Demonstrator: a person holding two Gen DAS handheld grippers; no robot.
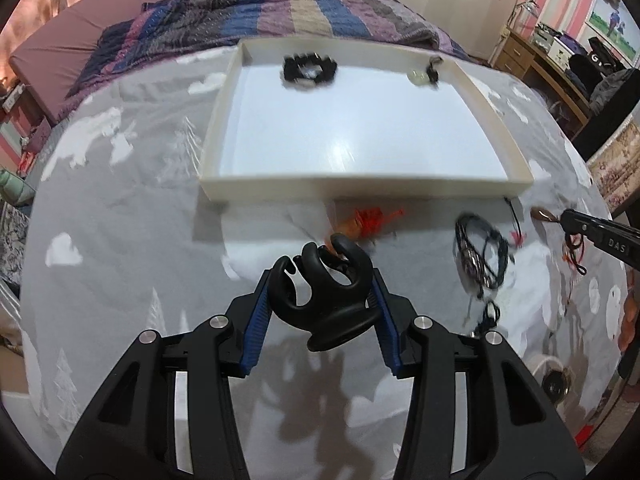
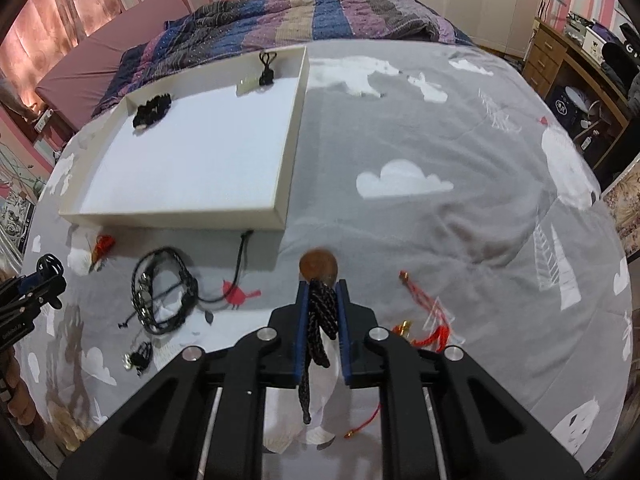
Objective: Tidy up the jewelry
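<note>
- The left gripper clamps a glossy black plastic claw hair clip by its curved sides; it could squirt free.
- The right gripper pinches a black braided cord with a brown round pendant (dangling); it could catch the shallow white tray's near edge.

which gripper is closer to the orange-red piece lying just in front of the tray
Left. The left gripper, holding a black claw clip, is right beside the orange-red piece. The right gripper, clamped on a black cord, is farther off, past the black bracelets.

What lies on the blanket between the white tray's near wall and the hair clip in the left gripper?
In the left wrist view, a blurred red-orange trinket lies between the white tray and the hair clip.
</note>
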